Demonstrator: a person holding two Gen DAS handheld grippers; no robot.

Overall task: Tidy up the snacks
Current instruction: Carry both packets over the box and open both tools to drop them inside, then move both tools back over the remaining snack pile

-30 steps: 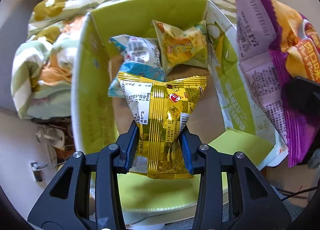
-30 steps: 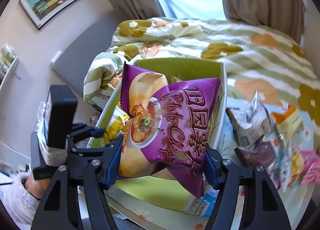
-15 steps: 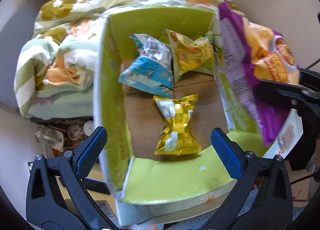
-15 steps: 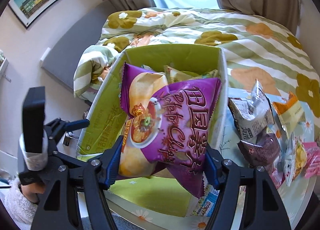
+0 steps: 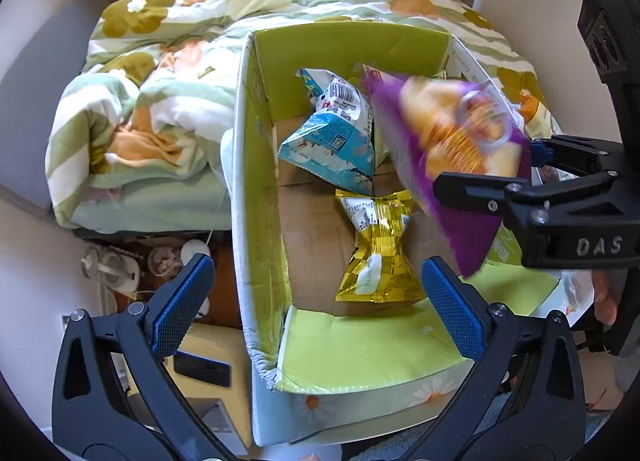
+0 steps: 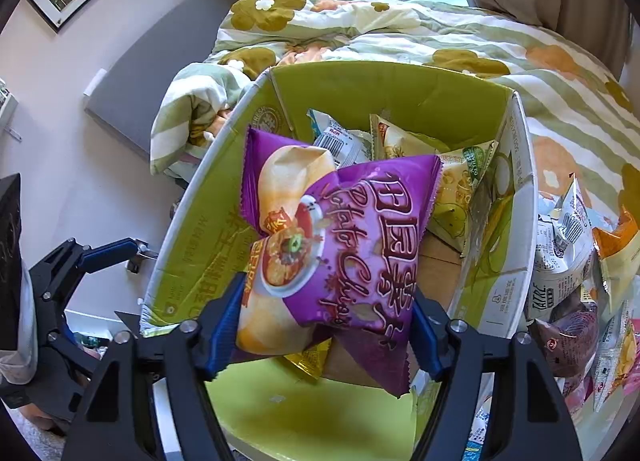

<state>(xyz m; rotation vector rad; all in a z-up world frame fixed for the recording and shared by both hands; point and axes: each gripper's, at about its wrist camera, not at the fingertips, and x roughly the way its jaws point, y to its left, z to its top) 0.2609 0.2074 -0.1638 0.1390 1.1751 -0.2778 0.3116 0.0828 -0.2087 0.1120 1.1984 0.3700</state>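
Clamped across the purple chip bag, the right gripper holds it directly above the green box, long axis crosswise, while the left gripper hangs wide open, empty, beside it.

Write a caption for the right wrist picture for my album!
Right gripper holds a purple chip bag over the green box.
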